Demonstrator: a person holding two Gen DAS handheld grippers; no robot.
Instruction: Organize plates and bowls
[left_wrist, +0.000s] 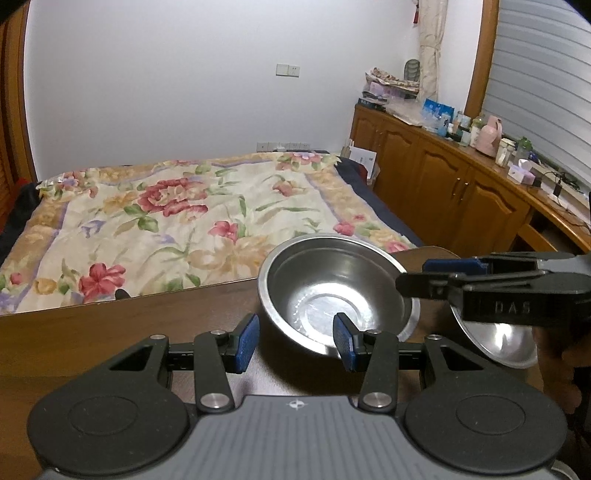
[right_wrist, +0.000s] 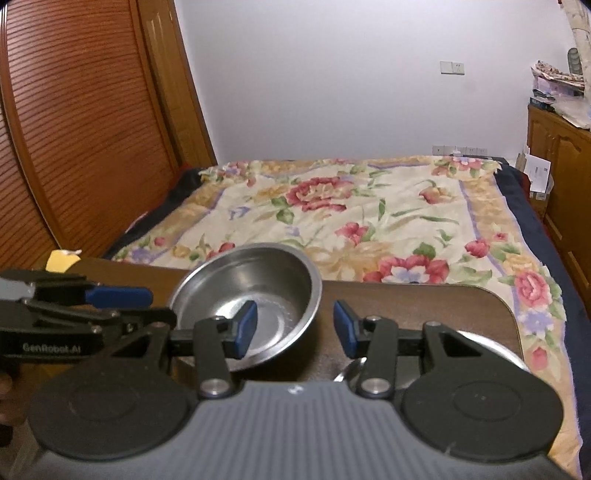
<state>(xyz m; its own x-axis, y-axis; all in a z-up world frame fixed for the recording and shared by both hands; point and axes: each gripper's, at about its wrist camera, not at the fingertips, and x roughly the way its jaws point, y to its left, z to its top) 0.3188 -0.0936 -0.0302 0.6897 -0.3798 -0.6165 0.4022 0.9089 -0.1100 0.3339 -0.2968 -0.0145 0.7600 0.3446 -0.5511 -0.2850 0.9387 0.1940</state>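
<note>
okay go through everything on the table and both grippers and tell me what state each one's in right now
Steel bowl: tilted, empty, its near rim between the open fingers of both grippers.
Second steel dish: partly hidden under the right gripper, apparently empty.
Left gripper: open, straddling the bowl's rim.
Right gripper: open, straddling the bowl's rim from the other side.
Table: dark wood, bearing both dishes.

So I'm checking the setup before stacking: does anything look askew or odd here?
The steel bowl sits tilted, its rim raised at one side rather than flat on the wooden table. Both tools are open around it. Nothing looks spilled or damaged.
</note>
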